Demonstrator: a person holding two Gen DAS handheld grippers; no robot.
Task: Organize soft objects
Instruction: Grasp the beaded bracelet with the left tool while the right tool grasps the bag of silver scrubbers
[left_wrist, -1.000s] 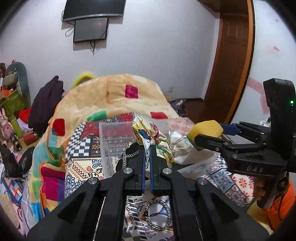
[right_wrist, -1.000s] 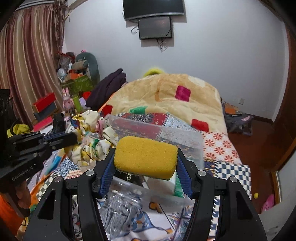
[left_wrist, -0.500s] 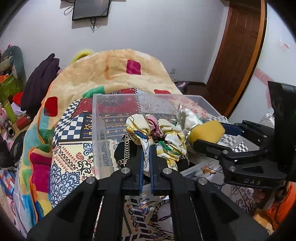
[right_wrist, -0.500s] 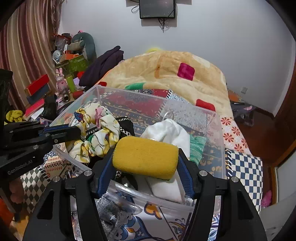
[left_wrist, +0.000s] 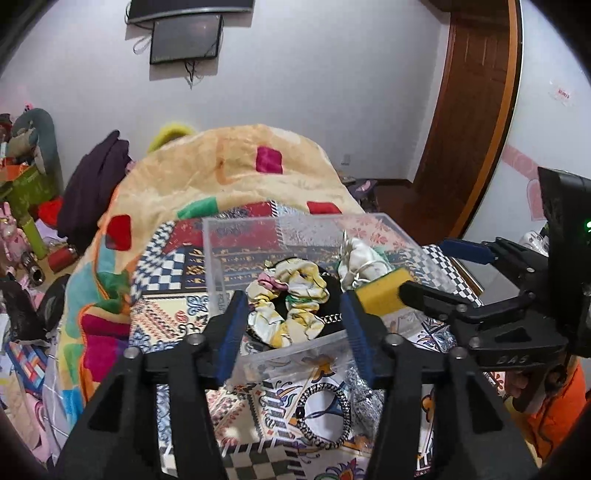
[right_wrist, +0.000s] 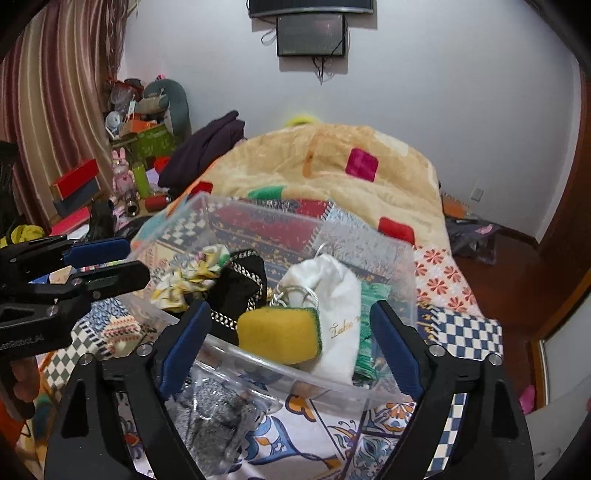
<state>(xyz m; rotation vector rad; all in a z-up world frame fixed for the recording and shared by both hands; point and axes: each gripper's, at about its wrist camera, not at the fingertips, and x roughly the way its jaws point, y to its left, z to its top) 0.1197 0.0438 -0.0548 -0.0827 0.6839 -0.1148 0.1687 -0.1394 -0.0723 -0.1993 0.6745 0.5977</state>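
A clear plastic box (left_wrist: 291, 347) (right_wrist: 391, 258) stands on the patterned bedspread. In it lie a floral scrunchie (left_wrist: 291, 306) (right_wrist: 192, 277), a black chain-trimmed piece (right_wrist: 240, 284), a white drawstring pouch (right_wrist: 332, 295) (left_wrist: 360, 254), a green cloth (right_wrist: 371, 332) and a yellow sponge (right_wrist: 279, 330) (left_wrist: 380, 293). My left gripper (left_wrist: 295, 328) is open and empty at the box's near rim, above the scrunchie. My right gripper (right_wrist: 290, 343) is open and empty, its fingers apart on either side of the sponge.
A black-and-white hair tie (left_wrist: 325, 415) and a silvery bag (right_wrist: 218, 417) lie on the bedspread in front of the box. An orange quilt (left_wrist: 229, 173) is heaped behind it. Cluttered shelves (right_wrist: 140, 136) stand at the left, a wooden door (left_wrist: 465, 122) at the right.
My left gripper has opened and let the scrunchie drop into the box. My right gripper has opened and the sponge now lies in the box.
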